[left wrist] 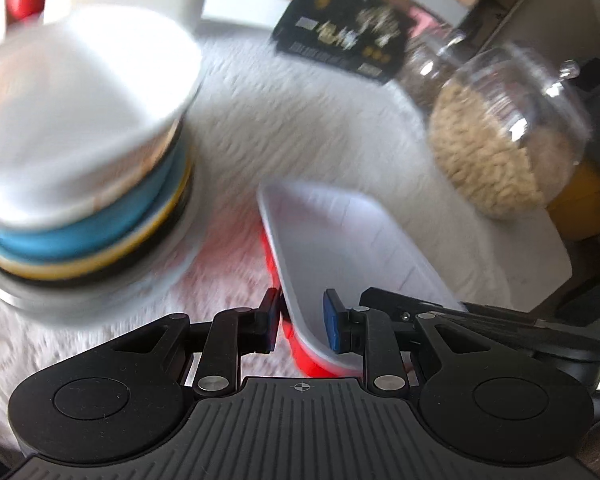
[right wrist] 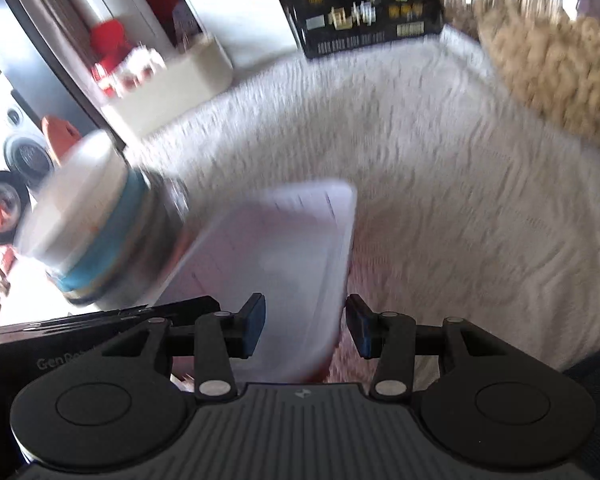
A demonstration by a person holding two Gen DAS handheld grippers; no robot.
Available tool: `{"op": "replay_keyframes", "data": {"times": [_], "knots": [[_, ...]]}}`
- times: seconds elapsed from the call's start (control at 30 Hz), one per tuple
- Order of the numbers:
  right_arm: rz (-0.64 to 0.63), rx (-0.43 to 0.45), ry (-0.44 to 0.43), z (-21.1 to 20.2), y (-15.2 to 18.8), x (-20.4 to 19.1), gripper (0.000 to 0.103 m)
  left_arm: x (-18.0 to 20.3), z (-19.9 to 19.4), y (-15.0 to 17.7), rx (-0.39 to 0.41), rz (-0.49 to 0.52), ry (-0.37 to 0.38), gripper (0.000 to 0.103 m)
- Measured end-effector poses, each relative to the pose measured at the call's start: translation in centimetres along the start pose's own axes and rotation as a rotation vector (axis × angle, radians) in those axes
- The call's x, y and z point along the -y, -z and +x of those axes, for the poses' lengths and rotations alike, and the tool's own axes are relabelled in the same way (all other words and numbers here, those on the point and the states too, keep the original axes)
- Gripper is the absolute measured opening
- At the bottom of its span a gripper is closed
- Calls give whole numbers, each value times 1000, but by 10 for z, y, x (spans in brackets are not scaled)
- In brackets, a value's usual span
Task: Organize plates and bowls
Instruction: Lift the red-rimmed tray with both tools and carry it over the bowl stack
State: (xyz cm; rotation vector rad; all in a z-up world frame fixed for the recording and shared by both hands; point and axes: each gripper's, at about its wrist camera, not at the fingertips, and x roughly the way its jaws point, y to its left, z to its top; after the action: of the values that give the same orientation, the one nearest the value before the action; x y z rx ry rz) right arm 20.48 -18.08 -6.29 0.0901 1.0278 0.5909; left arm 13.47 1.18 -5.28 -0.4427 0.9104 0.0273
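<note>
Off-task items on the cloth-covered table

A glass jar of pale grains (left wrist: 504, 140) stands near the right edge of the white textured cloth (left wrist: 300, 120); a black printed box (left wrist: 340, 36) sits at the far edge, with a blurred, possibly cream container (right wrist: 172, 76) beside it.

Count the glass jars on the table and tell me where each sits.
2. A jar of pale grains stands far right of the white tray; a darker-filled jar stands just behind it. More may be hidden.

L gripper (left wrist: 302, 320), R gripper (right wrist: 306, 328): fingers part-closed, angled down.
</note>
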Motion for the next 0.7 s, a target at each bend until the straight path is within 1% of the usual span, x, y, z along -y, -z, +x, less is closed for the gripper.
{"op": "replay_keyframes", "data": {"times": [0.1,0.2,0.27,0.37,0.47,0.53,0.63,0.7], "knots": [[-34,79,-13,-31,-16,-12,46,8,-25,-14,61,11,21,26],[-82,152,-39,-58,-31,-33,46,11,-55,-29,136,15,22,26],[-106,186,-57,-71,-41,-46,46,10,-75,-37,193,17,18,26],[-138,219,-79,-81,-54,-66,46,5,-101,-46,258,4,24,26],[-163,226,-117,-82,-66,-86,46,-9,-125,-51,310,-9,21,26],[-184,216,-144,-73,-72,-101,46,-23,-135,-53,328,-23,7,26],[-218,181,-158,-51,-75,-123,46,-48,-138,-52,321,-61,-19,26],[-231,143,-159,-34,-74,-136,46,-65,-133,-50,296,-98,-43,26]]}}
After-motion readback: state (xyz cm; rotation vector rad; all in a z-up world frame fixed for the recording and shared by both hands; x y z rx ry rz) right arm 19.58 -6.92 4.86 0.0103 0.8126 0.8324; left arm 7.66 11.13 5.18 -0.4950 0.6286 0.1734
